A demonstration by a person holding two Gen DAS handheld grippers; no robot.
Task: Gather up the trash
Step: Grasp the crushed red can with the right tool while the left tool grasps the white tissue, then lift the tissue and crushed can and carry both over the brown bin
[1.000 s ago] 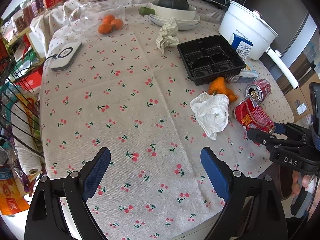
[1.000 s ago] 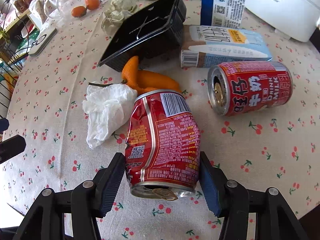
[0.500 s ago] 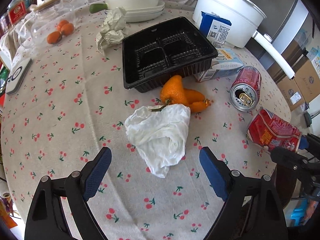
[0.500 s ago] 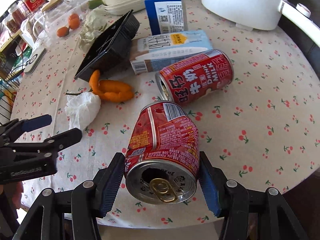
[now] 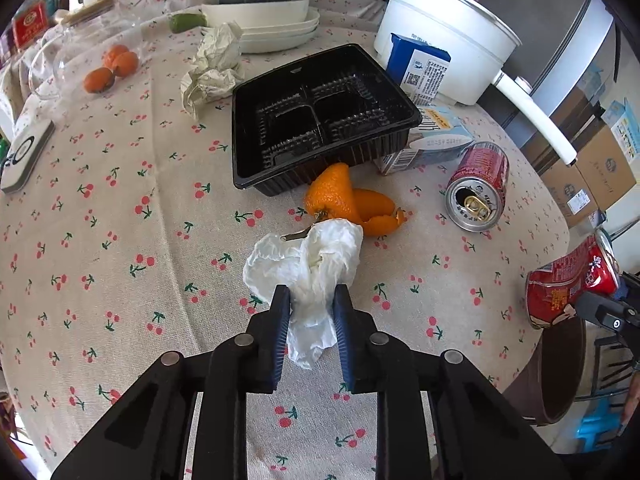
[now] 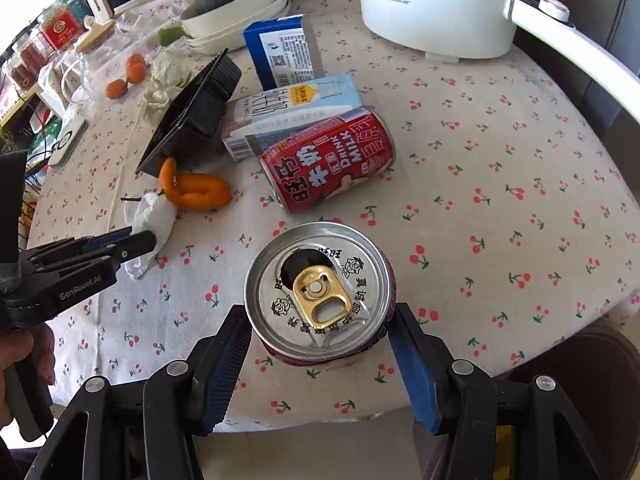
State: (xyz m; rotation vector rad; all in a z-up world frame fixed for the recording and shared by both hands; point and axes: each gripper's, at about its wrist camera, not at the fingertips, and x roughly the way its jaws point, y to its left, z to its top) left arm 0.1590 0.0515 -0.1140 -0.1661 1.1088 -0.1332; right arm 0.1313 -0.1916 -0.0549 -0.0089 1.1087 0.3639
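1. Left gripper (image 5: 308, 296): your fingers are closing on the white tissue (image 5: 308, 268), which is between them. The blue pads already pinch its near end; most of the wad sticks out ahead of the tips and lies on the table (image 5: 120, 240). No lift yet, as far as I can judge.
2. The tissue's long axis runs straight away from you along the fingers, so the grip is on the tail and not the middle. The loose front could drag when you raise it.
3. Just past the tissue: orange peel (image 5: 352, 204), touching or nearly touching its far edge. Its stem lies on top of the tissue, so it could come along.
4. Behind the peel is the black tray (image 5: 320, 120), with a crumpled paper ball (image 5: 212, 68) to its left. Both sit nearer your left hand.
5. Right of the tray: milk carton (image 6: 296, 108) lying flat, blue box (image 6: 284, 52) behind it, and a red can (image 6: 328, 160) on its side against the carton with its open end toward you.
6. Right gripper (image 6: 320, 332): fingers are clamped on the dented can (image 6: 320, 288), one pad on each side wall. It is held off the table near the edge, top facing the camera.
7. Next pickup, my call: the lying red can is nearer your right hand. Its axis runs diagonally, so roll the wrist to close across the body.
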